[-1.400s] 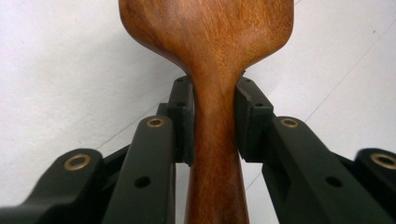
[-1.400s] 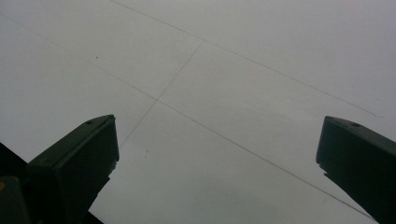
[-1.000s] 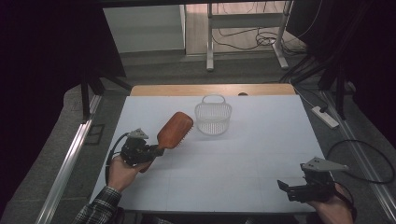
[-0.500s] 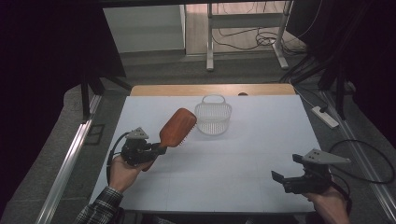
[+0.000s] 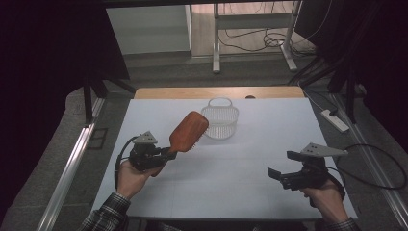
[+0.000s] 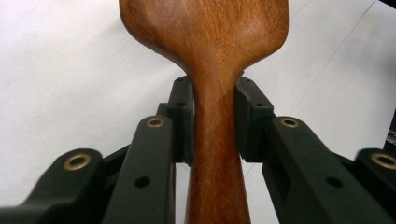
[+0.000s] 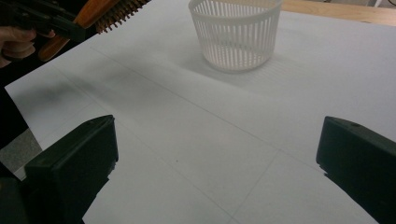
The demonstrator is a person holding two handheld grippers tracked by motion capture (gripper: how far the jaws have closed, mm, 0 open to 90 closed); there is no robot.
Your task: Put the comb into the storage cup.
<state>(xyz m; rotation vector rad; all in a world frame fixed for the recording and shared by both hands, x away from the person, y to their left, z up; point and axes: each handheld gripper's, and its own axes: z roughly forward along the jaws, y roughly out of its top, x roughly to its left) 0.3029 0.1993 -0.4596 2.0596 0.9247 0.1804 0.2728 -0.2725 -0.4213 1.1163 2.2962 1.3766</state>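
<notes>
Clamping the smooth wooden hairbrush (image 5: pixel 188 132) handle, the left gripper's (image 5: pixel 166 154) jaws contrast the right gripper's (image 5: pixel 275 176) wide-apart jaws.

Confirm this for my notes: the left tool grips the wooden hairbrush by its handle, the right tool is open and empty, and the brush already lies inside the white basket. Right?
One detail is wrong. The wooden hairbrush is not inside the white basket; the high view shows it held above the table beside the basket. The left tool does grip its handle, and the right tool is open and empty.
</notes>
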